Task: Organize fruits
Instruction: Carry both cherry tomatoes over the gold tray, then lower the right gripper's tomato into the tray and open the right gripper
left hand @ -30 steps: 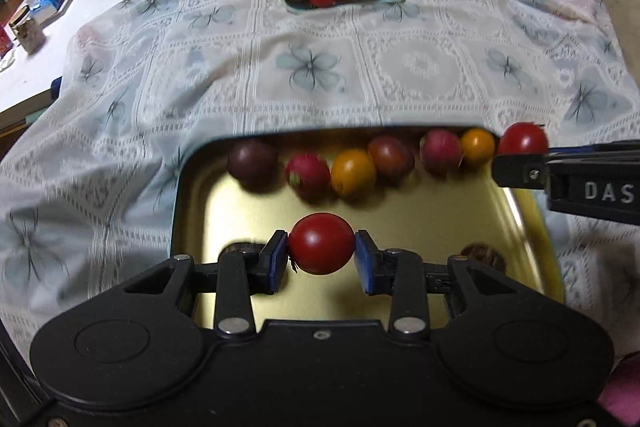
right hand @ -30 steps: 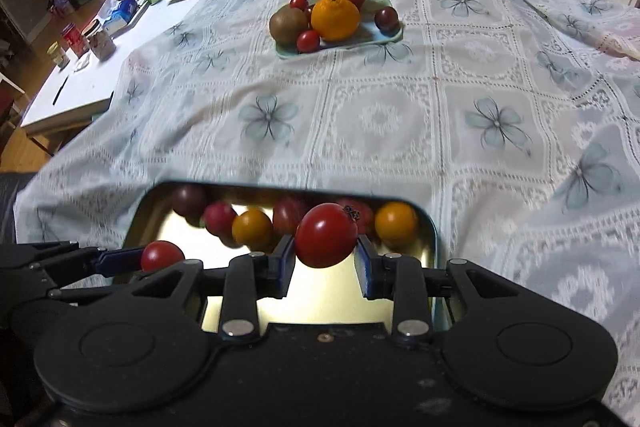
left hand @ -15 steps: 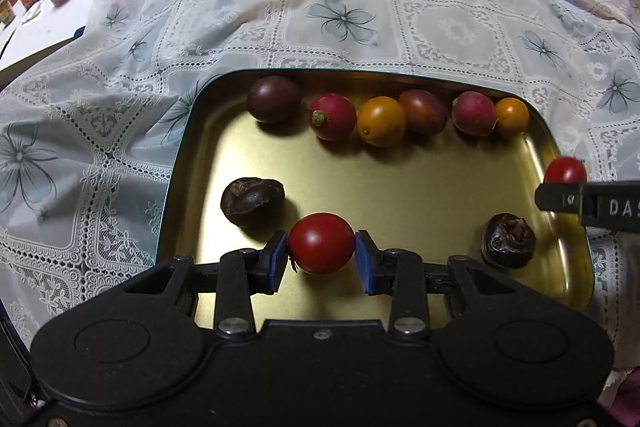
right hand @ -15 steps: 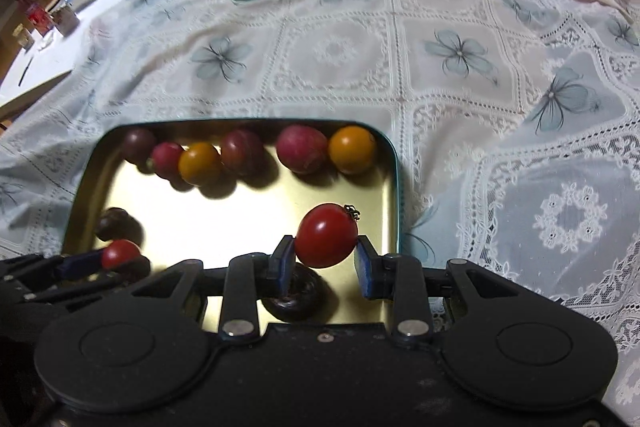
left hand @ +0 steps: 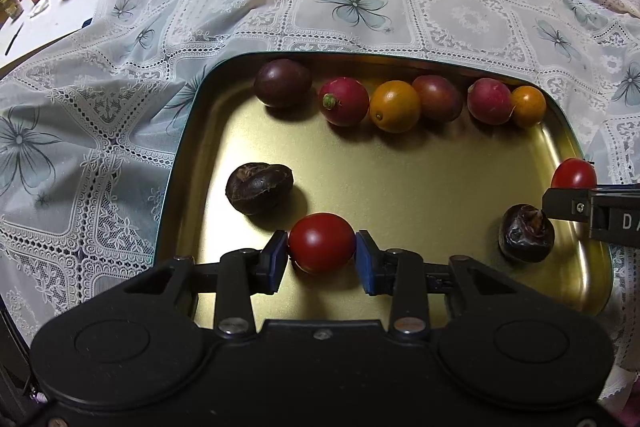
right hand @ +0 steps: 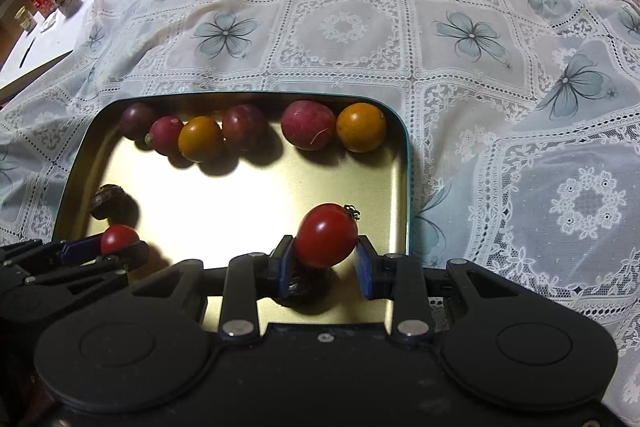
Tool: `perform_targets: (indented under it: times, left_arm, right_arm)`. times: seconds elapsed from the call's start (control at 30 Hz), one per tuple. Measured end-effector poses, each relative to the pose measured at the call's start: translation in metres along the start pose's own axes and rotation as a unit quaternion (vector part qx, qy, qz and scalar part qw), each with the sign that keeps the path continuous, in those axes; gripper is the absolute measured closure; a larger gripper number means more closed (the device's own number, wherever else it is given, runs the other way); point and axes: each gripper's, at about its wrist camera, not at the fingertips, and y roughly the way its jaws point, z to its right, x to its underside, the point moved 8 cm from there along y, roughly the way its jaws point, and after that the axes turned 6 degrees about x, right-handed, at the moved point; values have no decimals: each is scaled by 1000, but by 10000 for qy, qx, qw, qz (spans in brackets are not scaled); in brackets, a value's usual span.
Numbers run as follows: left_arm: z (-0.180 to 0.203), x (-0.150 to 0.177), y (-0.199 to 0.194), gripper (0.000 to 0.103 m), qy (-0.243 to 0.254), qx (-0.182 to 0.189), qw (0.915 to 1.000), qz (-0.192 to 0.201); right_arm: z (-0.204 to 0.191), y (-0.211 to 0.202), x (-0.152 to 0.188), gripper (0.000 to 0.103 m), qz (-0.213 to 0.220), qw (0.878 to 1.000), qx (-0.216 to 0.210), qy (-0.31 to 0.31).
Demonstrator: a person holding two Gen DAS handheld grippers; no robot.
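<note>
While our left tool (left hand: 321, 254) grips one red tomato (left hand: 321, 242) above the gold tray (left hand: 420, 187), our right tool (right hand: 323, 259) clamps another tomato (right hand: 326, 235) near the tray's right edge.

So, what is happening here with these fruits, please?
A person sorts small fruits into a gold tray. Each hand-held gripper is shut on a cherry tomato: the left hand-held gripper holds the left tomato low over the near part of the tray, beside a chestnut; the right hand-held gripper holds the right tomato over the tray's right side. Six fruits line the far wall.
</note>
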Motion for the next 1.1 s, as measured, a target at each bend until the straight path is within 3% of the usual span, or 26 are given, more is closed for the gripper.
perform_targets:
  times: [0.6, 1.1]
  left_arm:
    - [2, 3, -5, 57, -56, 54, 9999, 64]
    - [-2, 4, -15, 57, -141, -112, 9997, 173]
  right_arm:
    - [1, -8, -4, 69, 203, 9998, -32, 40]
    - [0, -10, 6, 69, -2, 10000, 29, -8]
